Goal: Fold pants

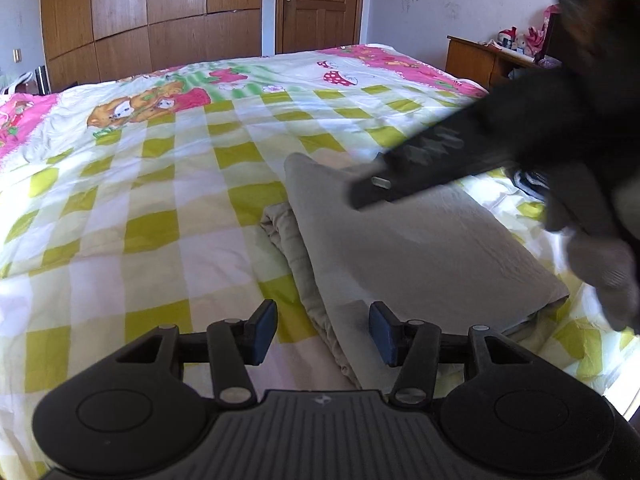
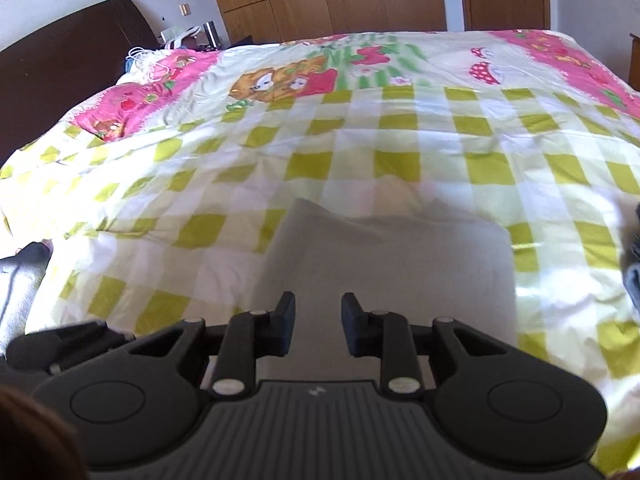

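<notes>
The pants (image 1: 420,248) are pale grey-beige and lie folded into a thick rectangle on the checked bedcover (image 1: 160,200). A bunched fold sticks out along their left side. In the left wrist view my left gripper (image 1: 323,332) hangs open just above the near left edge of the pants, with nothing pinched. The black body of the right-hand tool (image 1: 440,160) crosses above the pants from the right, with a gloved hand (image 1: 600,276) behind it. In the right wrist view my right gripper (image 2: 318,328) is over the near part of the pants (image 2: 384,272), jaws apart and holding nothing.
The bed's yellow-green checked cover (image 2: 360,152) spreads wide beyond the pants. A dark headboard (image 2: 60,52) is at the left, and a wooden wardrobe (image 1: 160,12) and door (image 1: 320,0) stand behind. A bedside cabinet (image 1: 476,58) holds toys. Dark clothing (image 2: 632,260) lies at the right edge.
</notes>
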A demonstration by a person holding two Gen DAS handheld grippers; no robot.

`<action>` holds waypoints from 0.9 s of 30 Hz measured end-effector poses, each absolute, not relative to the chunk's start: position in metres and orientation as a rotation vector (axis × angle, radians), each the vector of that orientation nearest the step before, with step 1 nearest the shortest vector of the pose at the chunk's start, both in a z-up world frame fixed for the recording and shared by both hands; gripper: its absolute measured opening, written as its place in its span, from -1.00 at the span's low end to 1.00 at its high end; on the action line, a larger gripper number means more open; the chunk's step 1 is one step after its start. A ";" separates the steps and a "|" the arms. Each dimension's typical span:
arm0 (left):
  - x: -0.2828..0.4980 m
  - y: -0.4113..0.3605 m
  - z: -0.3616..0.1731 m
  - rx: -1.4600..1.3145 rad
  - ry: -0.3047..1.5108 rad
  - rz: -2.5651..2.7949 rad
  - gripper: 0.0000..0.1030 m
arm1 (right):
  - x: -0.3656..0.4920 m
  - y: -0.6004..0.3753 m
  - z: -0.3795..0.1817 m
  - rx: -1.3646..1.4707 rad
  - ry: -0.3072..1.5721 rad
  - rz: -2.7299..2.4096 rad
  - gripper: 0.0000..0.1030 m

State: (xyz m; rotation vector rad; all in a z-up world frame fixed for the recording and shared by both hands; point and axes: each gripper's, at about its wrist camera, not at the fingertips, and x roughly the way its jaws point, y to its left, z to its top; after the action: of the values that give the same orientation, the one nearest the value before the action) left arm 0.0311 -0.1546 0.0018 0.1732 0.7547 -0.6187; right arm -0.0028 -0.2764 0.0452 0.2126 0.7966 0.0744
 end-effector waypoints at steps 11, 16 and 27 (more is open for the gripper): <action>0.032 -0.156 -0.016 0.123 0.762 -0.698 0.22 | 0.065 -0.248 0.016 0.169 0.858 -0.024 -0.89; 0.031 -0.155 -0.021 0.086 0.775 -0.723 0.23 | 0.051 -0.244 0.033 0.152 0.815 0.016 -0.93; 0.032 -0.150 -0.027 0.086 0.798 -0.723 0.28 | 0.065 -0.202 -0.001 0.022 0.872 0.221 -0.87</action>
State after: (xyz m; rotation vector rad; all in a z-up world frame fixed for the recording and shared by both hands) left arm 0.0316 -0.1502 -0.0266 0.0856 0.7980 -0.7226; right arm 0.0649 -0.2018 -0.0010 0.0216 0.8717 0.2213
